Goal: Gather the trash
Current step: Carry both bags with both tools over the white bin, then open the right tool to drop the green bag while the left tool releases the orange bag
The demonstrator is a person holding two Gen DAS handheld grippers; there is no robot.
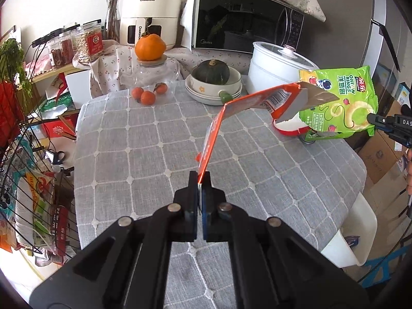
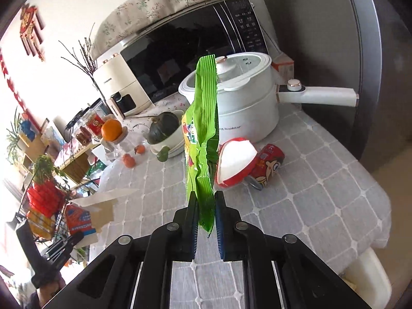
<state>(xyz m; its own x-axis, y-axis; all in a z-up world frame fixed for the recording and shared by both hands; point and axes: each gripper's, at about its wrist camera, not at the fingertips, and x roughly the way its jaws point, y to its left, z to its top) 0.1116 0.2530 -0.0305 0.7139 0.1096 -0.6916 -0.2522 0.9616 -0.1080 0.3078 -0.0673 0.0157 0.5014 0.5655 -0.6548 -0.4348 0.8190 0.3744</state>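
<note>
The flattened orange carton (image 1: pixel 231 113) hangs in the air above the grey checked tablecloth (image 1: pixel 144 154), pinched by one edge in the left gripper (image 1: pixel 200 180), whose jaws are clenched on it. Its torn far end tilts up toward the green onion-rings bag (image 1: pixel 345 103). That bag is held off the table too, its crimped edge caught between the pads of the right gripper (image 2: pixel 206 206), which is closed on it; from the right wrist camera the bag (image 2: pixel 203 134) stands edge-on, rising in front of the white electric pot (image 2: pixel 244 103). Behind the bag, lying on the cloth, are a crushed red-and-white cup (image 2: pixel 237 162) and a red can (image 2: pixel 267 164) on its side, touching each other. Farther back sit a green squash (image 1: pixel 211 72) in stacked bowls, loose tangerines (image 1: pixel 148 96) and the microwave (image 1: pixel 244 18).
</note>
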